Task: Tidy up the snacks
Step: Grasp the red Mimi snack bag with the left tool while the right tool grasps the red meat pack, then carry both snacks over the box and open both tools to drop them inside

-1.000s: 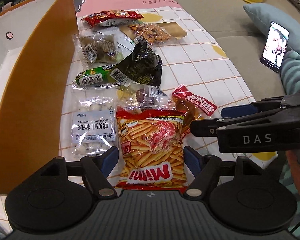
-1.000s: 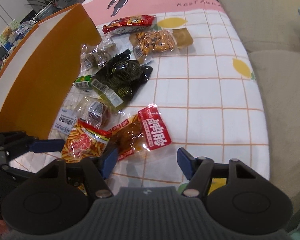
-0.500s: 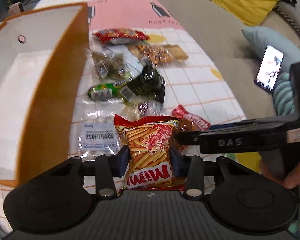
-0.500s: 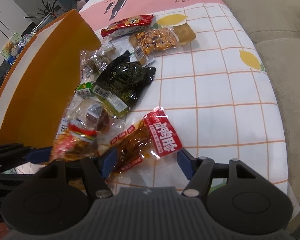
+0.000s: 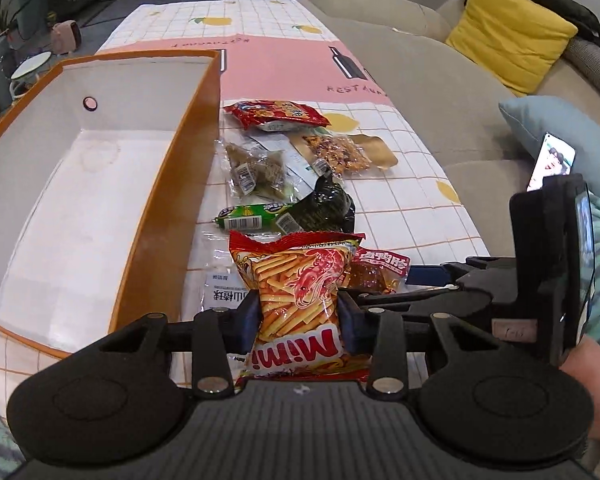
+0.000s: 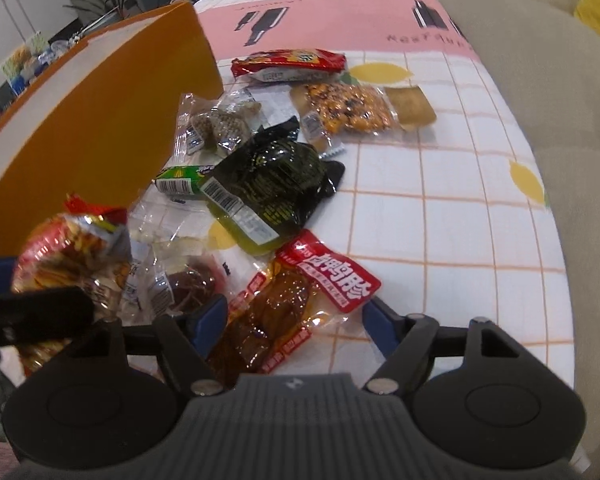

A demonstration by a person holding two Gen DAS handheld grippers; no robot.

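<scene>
— Where's the snack?
— My left gripper (image 5: 298,322) pinches the red-and-yellow Mimi stick-snack bag (image 5: 300,300), lifted beside the orange-walled white box (image 5: 168,196).
— Right gripper (image 6: 294,322)?
— Fingers wide around the red-labelled brown meat pouch (image 6: 288,304). I'd clear the wall, then release.

Chip bag (image 5: 298,300) hides most of the white label packet (image 5: 224,294); orange box (image 6: 100,120) cut off at nine o'clock.
</scene>
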